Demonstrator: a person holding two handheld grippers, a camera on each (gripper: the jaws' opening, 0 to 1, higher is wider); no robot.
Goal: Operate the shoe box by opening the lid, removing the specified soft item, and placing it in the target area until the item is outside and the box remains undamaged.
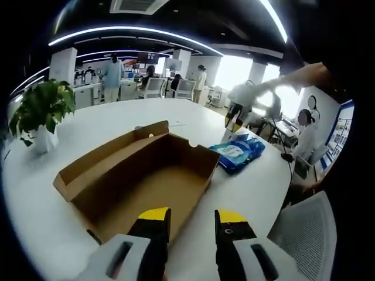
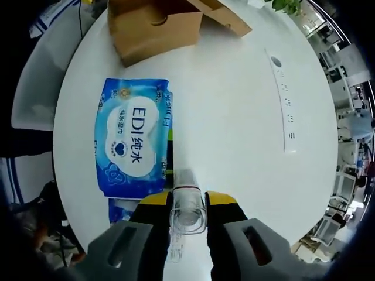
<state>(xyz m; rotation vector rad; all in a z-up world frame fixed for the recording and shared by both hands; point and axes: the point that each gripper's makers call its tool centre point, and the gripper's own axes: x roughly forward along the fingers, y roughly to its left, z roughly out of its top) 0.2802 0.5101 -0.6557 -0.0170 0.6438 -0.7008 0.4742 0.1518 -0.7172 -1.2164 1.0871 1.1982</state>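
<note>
Right gripper: at the bottom centre of the right gripper view, its yellow-tipped jaws are clenched on a clear plastic bottle that stands between them, its open mouth towards the camera.

Left gripper: at the bottom centre of the left gripper view, jaws parted with nothing between them, hovering at the near edge of the shoe box.

Wet-wipe pack: the soft item, a blue and white packet printed "EDI", lying flat on the white table left of centre in the right gripper view, outside the box and just short of it. Its long axis runs from the lower frame up towards the box. A second blue packet peeks out at its lower edge, partly hidden by the gripper.

Same pack, left gripper view: right of centre, just beside the box's right end.

Shoe box: brown cardboard, open, interior bare, lid flap folded out to the upper left. Its long axis runs from lower left to upper right in the left gripper view. In the right gripper view it sits at the top edge.

Around: a white power strip lies at the right of the right gripper view, well apart from the pack. A potted plant stands at the left of the left gripper view. A mesh chair is at lower right.

Far: office desks and people standing across the room.
</note>
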